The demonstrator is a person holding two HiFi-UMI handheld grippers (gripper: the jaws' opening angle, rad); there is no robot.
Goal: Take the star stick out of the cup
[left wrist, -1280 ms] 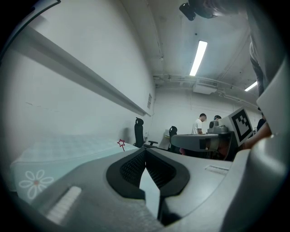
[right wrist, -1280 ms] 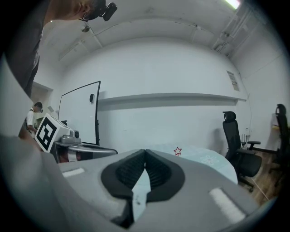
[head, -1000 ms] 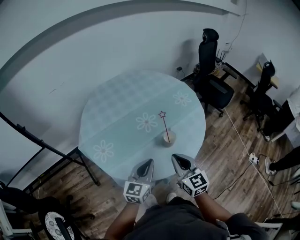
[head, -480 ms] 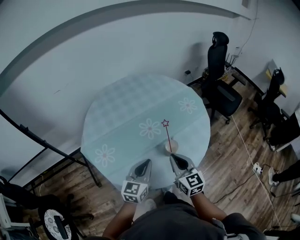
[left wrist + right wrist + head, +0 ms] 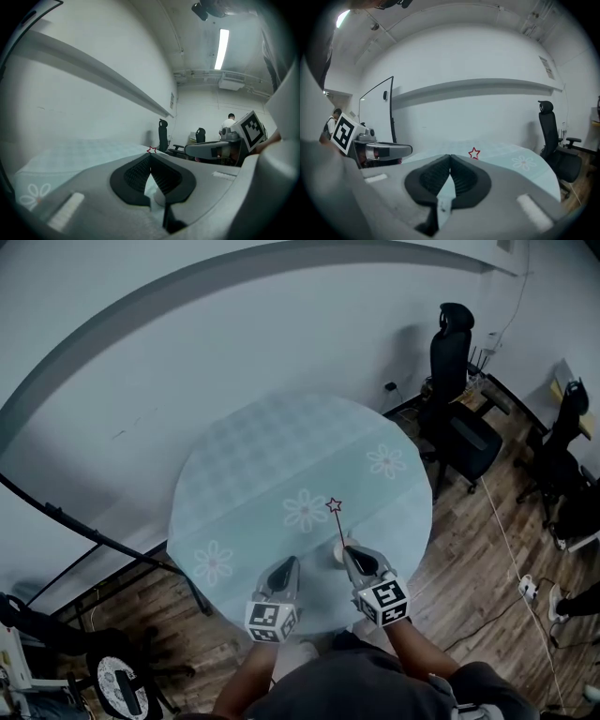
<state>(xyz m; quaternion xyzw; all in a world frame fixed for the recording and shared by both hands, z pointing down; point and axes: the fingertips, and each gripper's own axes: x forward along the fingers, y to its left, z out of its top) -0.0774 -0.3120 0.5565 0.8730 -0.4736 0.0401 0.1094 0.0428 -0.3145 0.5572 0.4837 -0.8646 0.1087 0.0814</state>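
Observation:
A thin stick topped with a red outline star (image 5: pixel 333 505) stands in a small pale cup (image 5: pixel 338 555) near the front edge of the round table (image 5: pixel 244 474). My right gripper (image 5: pixel 355 556) is shut and empty, its tip just in front of the cup and partly covering it. My left gripper (image 5: pixel 290 565) is shut and empty too, a short way left of the cup. In the left gripper view the star (image 5: pixel 151 150) peeks just over the closed jaws of the left gripper (image 5: pixel 150 155). In the right gripper view the star (image 5: pixel 474 153) shows slightly right of the right gripper (image 5: pixel 450 157).
The table wears a pale teal cloth with flower prints. Black office chairs (image 5: pixel 457 413) stand to the right on the wooden floor, and a black metal frame (image 5: pixel 84 526) slants at the left. A power strip (image 5: pixel 528 588) lies on the floor. A person (image 5: pixel 229 123) stands far off.
Both grippers have closed in on the cup; the right gripper's tip now overlaps it. The head view has shifted, so the table sits lower and nearer. Both jaws stayed shut.

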